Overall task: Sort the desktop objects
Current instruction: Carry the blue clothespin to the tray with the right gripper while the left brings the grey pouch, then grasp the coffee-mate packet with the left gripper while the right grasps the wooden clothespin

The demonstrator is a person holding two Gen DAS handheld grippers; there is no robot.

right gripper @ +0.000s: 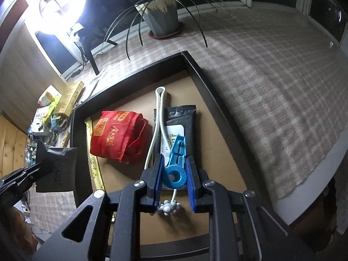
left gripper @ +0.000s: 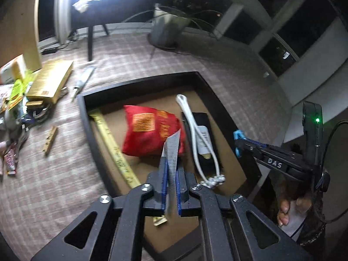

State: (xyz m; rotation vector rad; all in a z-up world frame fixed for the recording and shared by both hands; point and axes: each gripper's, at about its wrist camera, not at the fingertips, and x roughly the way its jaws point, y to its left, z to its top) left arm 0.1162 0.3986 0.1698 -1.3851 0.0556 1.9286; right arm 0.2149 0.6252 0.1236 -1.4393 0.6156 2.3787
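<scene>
A black-rimmed tray (left gripper: 139,81) (right gripper: 139,71) holds a red cloth bag (left gripper: 150,128) (right gripper: 117,137), a yellow ruler (left gripper: 115,145) (right gripper: 93,156), a white looped cord (left gripper: 191,126) (right gripper: 159,113) and a black packet (right gripper: 180,121). My left gripper (left gripper: 171,152) is shut on a flat dark pouch with a ribbed edge (left gripper: 173,152), seen as a dark sheet in the right wrist view (right gripper: 56,169), held over the tray's near left side. My right gripper (right gripper: 174,161) is shut on a blue plastic clip (right gripper: 176,158) above the black packet; its blue tip shows in the left wrist view (left gripper: 239,139).
A pile of loose items lies left of the tray on the checked cloth: a gold box (left gripper: 52,78) (right gripper: 69,100), a wooden clothespin (left gripper: 50,139), snack packets (left gripper: 9,158). A potted plant (right gripper: 161,15) stands at the back. The table edge (right gripper: 304,195) runs at the right.
</scene>
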